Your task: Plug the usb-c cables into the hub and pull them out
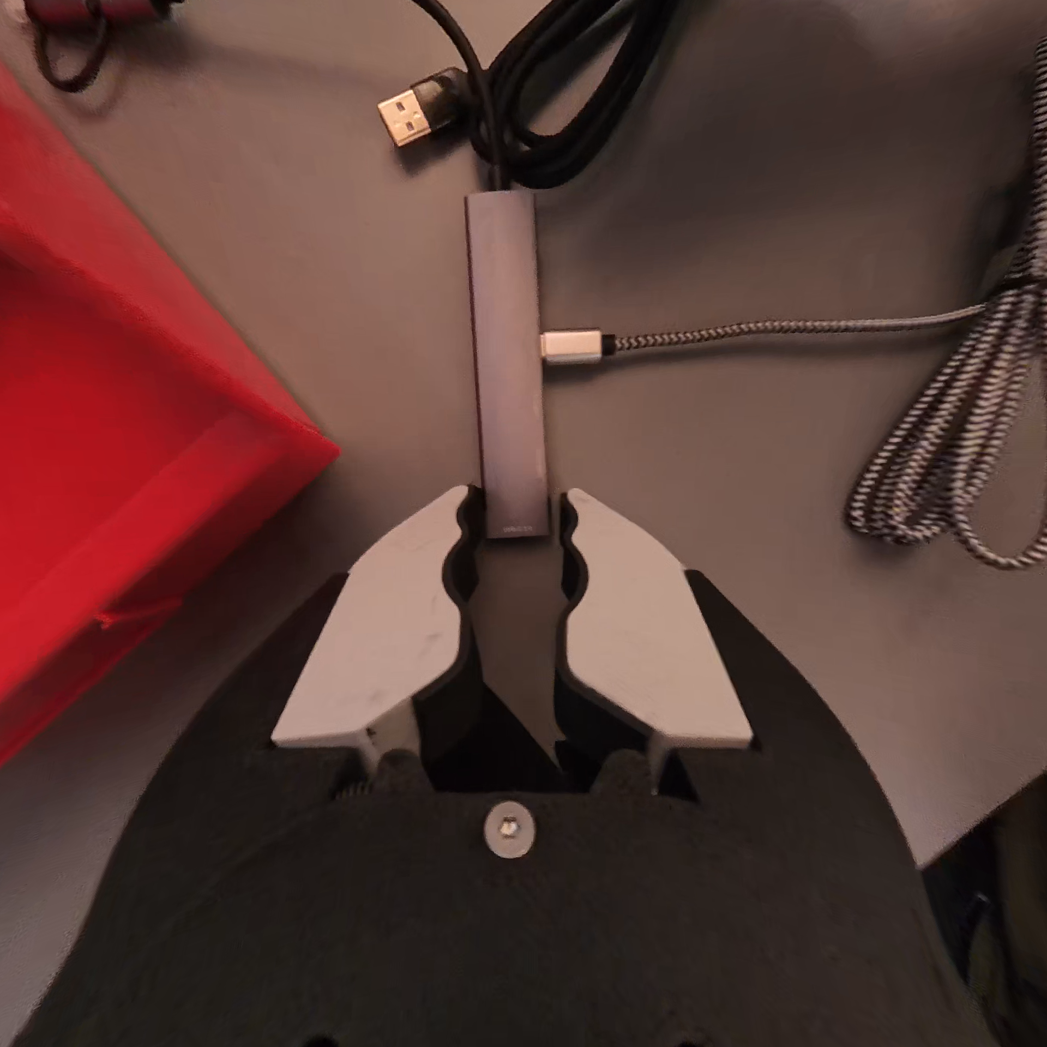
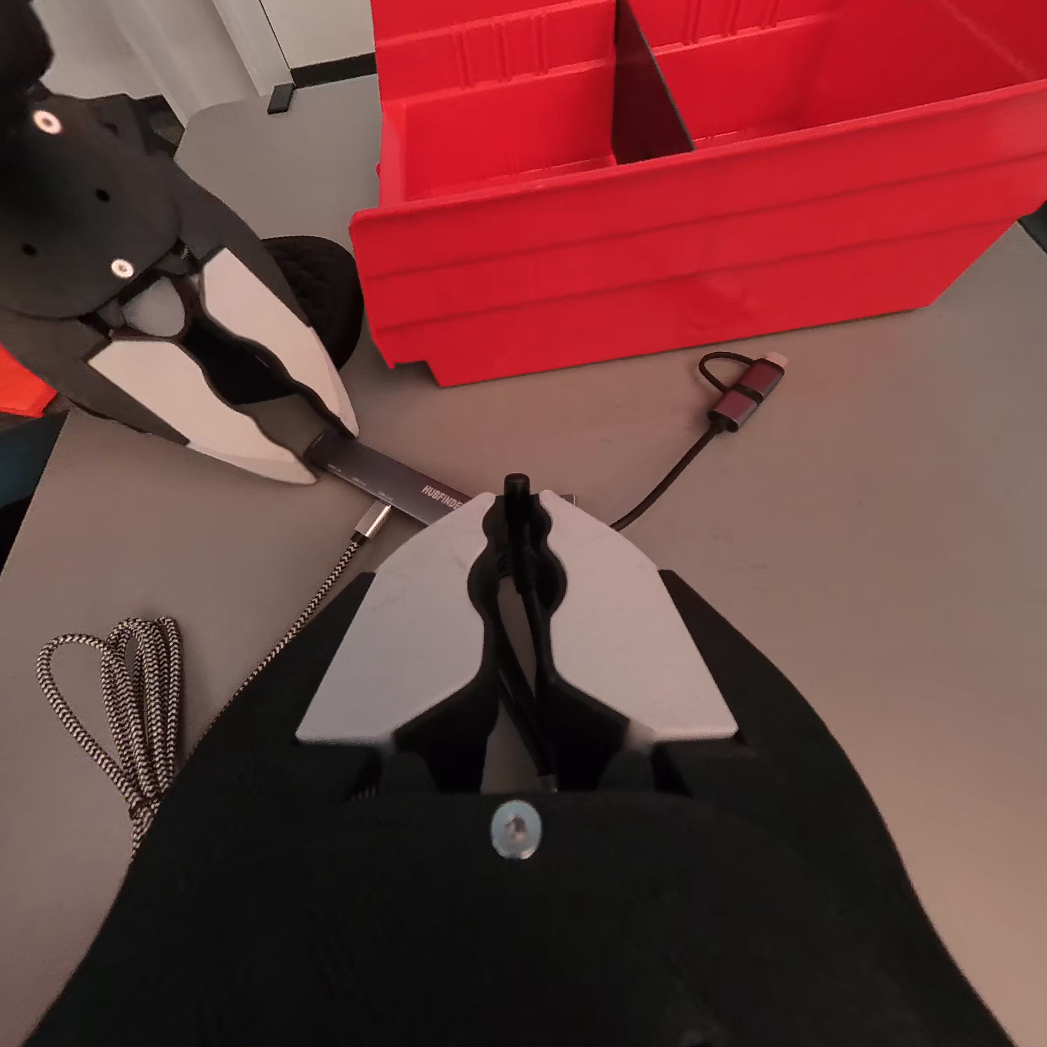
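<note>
A slim grey hub [image 1: 504, 351] lies on the grey table. My left gripper [image 1: 516, 501] is shut on its near end. A silver plug [image 1: 569, 347] on a braided cable sits at the hub's right side, apparently plugged in. In the right wrist view the hub [image 2: 391, 481] runs from the left gripper [image 2: 327, 451] toward my right gripper [image 2: 515, 498]. The right gripper is shut on a black cable plug [image 2: 516, 487], held upright just above the hub's far end. The black cable trails back between the fingers. The right gripper hides that end of the hub.
A red bin [image 2: 680, 255] stands behind the hub; it also shows at the left of the left wrist view [image 1: 113, 396]. The braided cable's coil [image 1: 935, 453] lies to the right. A black cable bundle with a USB-A plug [image 1: 411, 119] lies beyond the hub. A maroon adapter [image 2: 748, 391] lies near the bin. The tips of one gripper are about 12 cm away from the tips of the other.
</note>
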Motion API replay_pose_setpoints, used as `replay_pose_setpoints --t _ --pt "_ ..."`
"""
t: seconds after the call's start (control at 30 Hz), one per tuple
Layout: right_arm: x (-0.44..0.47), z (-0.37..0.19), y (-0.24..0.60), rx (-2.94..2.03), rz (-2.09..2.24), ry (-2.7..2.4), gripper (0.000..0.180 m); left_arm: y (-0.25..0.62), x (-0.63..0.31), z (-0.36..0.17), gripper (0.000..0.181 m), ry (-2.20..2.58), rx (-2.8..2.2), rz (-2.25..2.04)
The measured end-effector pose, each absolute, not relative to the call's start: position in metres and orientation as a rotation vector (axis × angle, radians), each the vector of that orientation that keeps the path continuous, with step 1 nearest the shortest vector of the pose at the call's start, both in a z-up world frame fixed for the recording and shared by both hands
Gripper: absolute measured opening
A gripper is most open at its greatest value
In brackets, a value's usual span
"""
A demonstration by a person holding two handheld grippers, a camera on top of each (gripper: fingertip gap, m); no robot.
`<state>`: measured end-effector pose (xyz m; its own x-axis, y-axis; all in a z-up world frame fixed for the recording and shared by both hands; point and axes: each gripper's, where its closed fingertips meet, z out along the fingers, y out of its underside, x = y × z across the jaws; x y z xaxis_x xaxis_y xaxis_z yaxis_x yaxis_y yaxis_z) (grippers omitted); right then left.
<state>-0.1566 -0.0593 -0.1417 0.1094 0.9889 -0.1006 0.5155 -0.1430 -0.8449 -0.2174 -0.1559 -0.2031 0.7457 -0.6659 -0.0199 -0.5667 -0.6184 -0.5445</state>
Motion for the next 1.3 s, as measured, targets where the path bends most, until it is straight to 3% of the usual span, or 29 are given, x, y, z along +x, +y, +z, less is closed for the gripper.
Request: replay_pose_setpoints --t 0.03,0.1,0.33,1.07,1.3 --pt "-0.157 -0.142 -0.060 -1.739 0.926 -1.477 0.008 -0.159 -0.214 -0.203 0.038 0.929 -2.417 -0.322" --pt "-0.157 -0.142 -0.060 -1.735 0.915 -1.484 0.008 -0.160 -0.212 -0.203 0.043 0.928 -2.411 -0.353" --pt "-0.157 -0.143 -0.061 -1.734 0.910 -1.496 0.008 -0.154 -0.214 -0.203 0.023 0.911 -2.377 -0.313" --pt "-0.154 -0.137 -0.058 -1.746 0.950 -1.461 0.008 -0.158 -0.211 -0.203 0.023 0.880 -2.364 -0.329" --pt "-0.149 -0.130 -0.053 -1.781 0.995 -1.407 0.008 -0.159 -0.208 -0.200 0.022 0.642 -2.453 -0.524"
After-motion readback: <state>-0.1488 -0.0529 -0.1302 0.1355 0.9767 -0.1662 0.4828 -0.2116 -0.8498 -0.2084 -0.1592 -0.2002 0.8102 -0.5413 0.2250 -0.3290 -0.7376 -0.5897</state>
